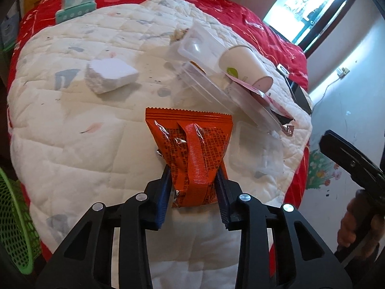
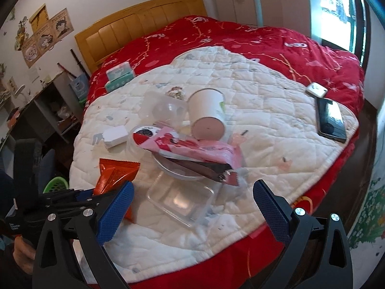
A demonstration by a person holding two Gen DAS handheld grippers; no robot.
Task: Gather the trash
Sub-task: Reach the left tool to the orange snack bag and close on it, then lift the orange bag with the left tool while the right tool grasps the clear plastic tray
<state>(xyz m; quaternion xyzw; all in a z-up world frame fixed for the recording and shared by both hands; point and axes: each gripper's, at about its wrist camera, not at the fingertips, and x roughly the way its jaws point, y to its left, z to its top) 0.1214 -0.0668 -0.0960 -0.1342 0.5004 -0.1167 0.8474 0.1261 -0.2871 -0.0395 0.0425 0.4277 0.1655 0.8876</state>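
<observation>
Orange wrapper (image 1: 192, 149) pinched between left claw (image 1: 194, 180) pads

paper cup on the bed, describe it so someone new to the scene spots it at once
On the white quilt spread over the red bedspread, find the trash heap in its middle. The paper cup lies tipped over on top, its pink bottom facing the camera, the only round white thing among flat wrappers and clear trays.

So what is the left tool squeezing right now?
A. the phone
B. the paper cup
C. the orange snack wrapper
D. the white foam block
C: in the left wrist view the left tool has its blue pads pressed on both sides of the orange snack wrapper, while the paper cup and white foam block lie untouched on the quilt.
</observation>
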